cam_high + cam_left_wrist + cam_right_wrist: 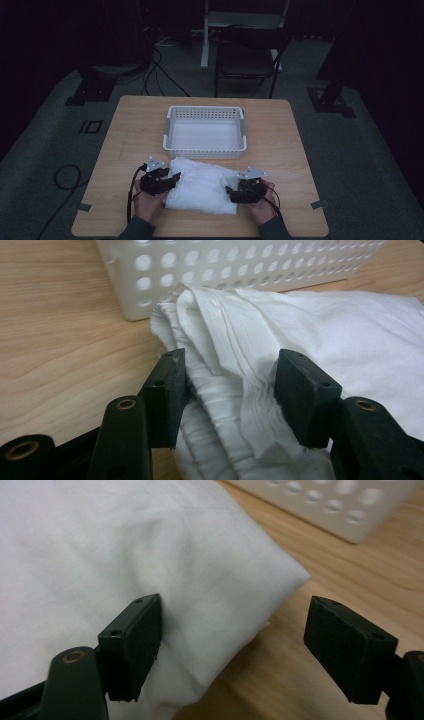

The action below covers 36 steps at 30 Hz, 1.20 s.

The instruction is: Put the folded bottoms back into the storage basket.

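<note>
A folded white cloth (pixel 202 187) lies on the wooden table (pixel 130 130) toward its near edge, roughly midway between the left and right edges, with its far side just beside the near wall of a white perforated basket (pixel 205 148) that stands at the table's middle. The left gripper (pixel 172 179), held in the person's left hand (pixel 148 199), sits at the cloth's left edge; in the left gripper view its jaws stand spread, with the bunched, layered folds of that edge (pixel 225 390) lying between them, the left pad (pixel 167 395) touching the fabric and the right one close against it, not yet pressed together. The right gripper (pixel 231 192), held in the right hand (pixel 261 205), sits at the cloth's right edge; in the right gripper view its jaws are wide apart, one pad (pixel 132 642) resting on top of the cloth (pixel 125 555) near its corner, the other over bare wood clear of the fabric.
</note>
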Each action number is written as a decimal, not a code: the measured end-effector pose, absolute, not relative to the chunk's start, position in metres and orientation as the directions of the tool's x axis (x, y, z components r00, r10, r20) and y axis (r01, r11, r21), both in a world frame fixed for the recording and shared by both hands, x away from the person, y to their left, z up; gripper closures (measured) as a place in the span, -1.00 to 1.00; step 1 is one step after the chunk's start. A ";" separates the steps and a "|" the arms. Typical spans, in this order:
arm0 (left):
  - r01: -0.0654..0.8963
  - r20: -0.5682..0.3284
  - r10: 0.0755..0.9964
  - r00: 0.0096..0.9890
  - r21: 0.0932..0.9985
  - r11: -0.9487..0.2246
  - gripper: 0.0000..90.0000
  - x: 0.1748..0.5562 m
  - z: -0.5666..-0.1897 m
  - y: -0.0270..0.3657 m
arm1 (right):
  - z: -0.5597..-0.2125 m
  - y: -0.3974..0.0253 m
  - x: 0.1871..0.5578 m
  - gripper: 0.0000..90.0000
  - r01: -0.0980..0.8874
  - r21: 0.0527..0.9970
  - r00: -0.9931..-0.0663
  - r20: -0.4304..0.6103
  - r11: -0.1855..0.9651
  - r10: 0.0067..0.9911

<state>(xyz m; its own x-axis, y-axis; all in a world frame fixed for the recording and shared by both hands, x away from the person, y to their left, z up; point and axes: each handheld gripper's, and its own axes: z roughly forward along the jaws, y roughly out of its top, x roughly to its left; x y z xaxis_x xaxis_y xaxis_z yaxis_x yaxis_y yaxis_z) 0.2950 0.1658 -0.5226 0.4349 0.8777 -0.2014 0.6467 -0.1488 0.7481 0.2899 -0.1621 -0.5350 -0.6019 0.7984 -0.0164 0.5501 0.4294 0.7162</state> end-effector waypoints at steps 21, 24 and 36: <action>0.639 -0.254 0.889 0.382 0.767 -0.055 -0.06 0.311 -0.499 0.159 | -0.531 -0.176 0.324 -0.31 0.551 0.735 -0.548 -0.038 0.394 0.836; 0.613 -0.250 0.880 0.403 0.788 -0.058 -0.18 0.306 -0.490 0.156 | -0.530 -0.176 0.323 -0.26 0.552 0.737 -0.549 -0.031 0.390 0.835; 0.618 -0.203 0.876 0.437 0.776 -0.129 -0.50 0.289 -0.499 0.139 | -0.517 -0.180 0.311 -0.22 0.521 0.777 -0.557 -0.004 0.353 0.831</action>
<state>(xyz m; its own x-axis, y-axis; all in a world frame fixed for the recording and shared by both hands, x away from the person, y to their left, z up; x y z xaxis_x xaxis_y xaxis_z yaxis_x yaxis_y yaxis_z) 0.2889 0.1394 -0.4992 0.4370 0.8763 -0.2029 0.6179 -0.1286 0.7757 0.3107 -0.1804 -0.5168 -0.5568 0.8306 -0.0040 0.5215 0.3533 0.7767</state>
